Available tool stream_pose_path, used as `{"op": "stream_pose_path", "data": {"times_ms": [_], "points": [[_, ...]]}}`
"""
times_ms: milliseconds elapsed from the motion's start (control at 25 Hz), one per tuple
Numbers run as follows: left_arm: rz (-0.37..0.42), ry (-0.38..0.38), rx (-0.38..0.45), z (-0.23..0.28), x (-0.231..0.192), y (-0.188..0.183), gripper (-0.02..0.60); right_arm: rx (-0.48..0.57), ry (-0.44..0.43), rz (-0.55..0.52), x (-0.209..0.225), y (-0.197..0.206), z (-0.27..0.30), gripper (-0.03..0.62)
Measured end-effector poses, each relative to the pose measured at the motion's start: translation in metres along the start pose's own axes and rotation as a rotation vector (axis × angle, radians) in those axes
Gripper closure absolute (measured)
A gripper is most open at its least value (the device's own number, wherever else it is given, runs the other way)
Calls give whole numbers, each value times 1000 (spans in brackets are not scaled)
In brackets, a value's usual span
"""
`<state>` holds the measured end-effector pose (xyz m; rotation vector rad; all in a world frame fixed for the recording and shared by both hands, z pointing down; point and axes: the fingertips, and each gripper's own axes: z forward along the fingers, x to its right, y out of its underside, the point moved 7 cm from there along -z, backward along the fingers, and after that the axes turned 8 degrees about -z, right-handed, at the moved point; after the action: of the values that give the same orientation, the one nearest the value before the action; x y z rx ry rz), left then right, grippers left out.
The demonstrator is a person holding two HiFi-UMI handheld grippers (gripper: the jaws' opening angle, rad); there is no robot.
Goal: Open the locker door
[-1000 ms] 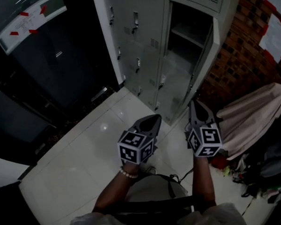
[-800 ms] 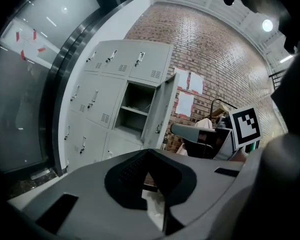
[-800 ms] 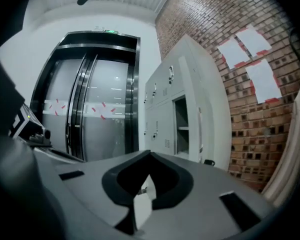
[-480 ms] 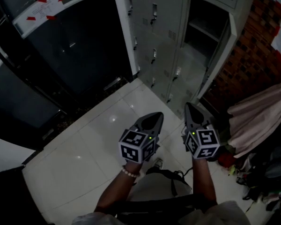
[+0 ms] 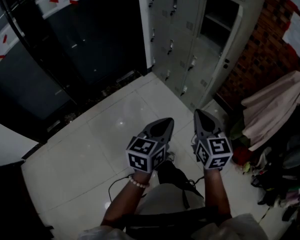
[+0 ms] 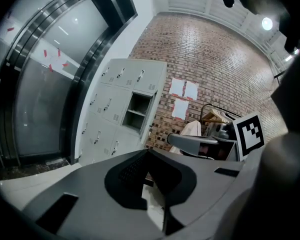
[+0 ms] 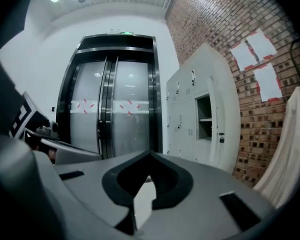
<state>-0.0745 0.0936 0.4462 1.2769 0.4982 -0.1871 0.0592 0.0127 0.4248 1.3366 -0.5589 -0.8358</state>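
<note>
Facing the already open locker door [image 5: 229,51], hold the left gripper [image 5: 166,123] and right gripper [image 5: 198,114] closed, empty, well clear.

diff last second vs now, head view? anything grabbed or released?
The view has pulled back from the lockers: they sit higher and smaller, with more floor before them. Nothing taken or let go. Unchanged: left gripper and right gripper shut, empty, side by side; one locker door open.
</note>
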Motion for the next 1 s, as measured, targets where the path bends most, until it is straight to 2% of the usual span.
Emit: {"op": "stream_pose_path", "data": {"times_ms": [200,440,1000], "points": [[-9,26,-6,-71,50,36,589,-6,12,-15,-44,-2,-85,592],[-24,50,2,-122,94,61,589,1,14,-27,-75,-10,-155,591],[-24,41,-17,-129,175,105,589,-23,-23,50,-56,26,-249,592]]}}
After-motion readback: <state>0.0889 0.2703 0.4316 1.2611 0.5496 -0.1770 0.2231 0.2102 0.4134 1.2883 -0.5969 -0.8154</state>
